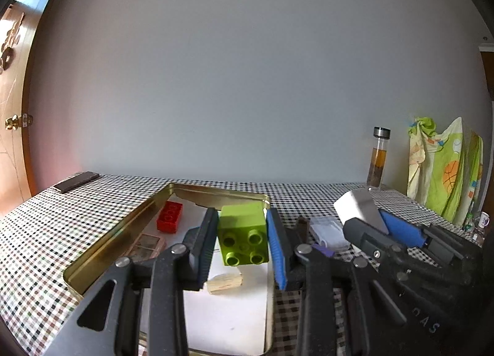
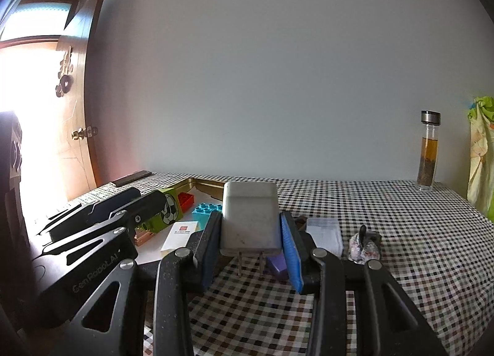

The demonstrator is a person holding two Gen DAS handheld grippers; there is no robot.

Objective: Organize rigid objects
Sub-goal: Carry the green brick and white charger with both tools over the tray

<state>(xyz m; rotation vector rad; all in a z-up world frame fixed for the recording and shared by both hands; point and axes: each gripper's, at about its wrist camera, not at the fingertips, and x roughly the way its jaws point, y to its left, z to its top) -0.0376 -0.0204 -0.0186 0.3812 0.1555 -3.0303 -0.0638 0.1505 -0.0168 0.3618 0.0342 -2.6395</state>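
Left claw [image 1: 242, 243] around green brick [image 1: 242, 237]

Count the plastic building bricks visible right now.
3. A lime-green studded brick is held in the left tongs above the gold metal tin; a red brick and a turquoise brick lie inside it. Others may be hidden.

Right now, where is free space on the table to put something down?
Free: the checked cloth between the glass bottle and the crumpled wrapper, and the near cloth left of the tin. Crowded: inside the tin, and around the small plastic bag.
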